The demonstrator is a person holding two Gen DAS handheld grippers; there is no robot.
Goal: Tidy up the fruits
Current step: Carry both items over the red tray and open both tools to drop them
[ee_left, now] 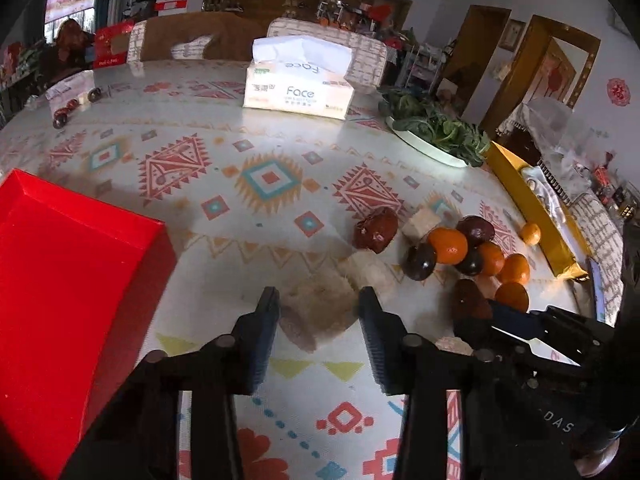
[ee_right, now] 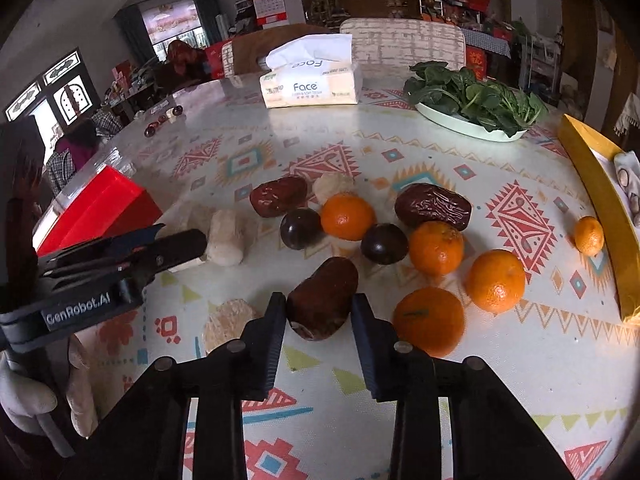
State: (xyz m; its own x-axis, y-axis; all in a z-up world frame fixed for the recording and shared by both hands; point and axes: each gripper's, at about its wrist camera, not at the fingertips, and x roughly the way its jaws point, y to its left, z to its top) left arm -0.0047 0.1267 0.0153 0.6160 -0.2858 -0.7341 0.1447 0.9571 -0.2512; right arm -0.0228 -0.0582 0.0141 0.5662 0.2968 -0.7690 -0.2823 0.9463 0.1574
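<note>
The red box (ee_left: 76,280) sits open at the left edge of the surface (ee_left: 280,152), presumably the place where sorted fruit goes. Right of the red box, the left gripper (ee_left: 319,312) has its jaws narrowed around a pale, cake-like piece (ee_left: 320,304); whether the pads press it I cannot tell. Further right of the red box, the right gripper (ee_right: 319,316) has its jaws closed on a dark red jujube (ee_right: 323,298), pinched across its width so it can lift clear of its neighbours. The mandarins (ee_right: 494,280) and dark plums (ee_right: 384,243) lie clustered just beyond that jujube, awaiting sorting.
</note>
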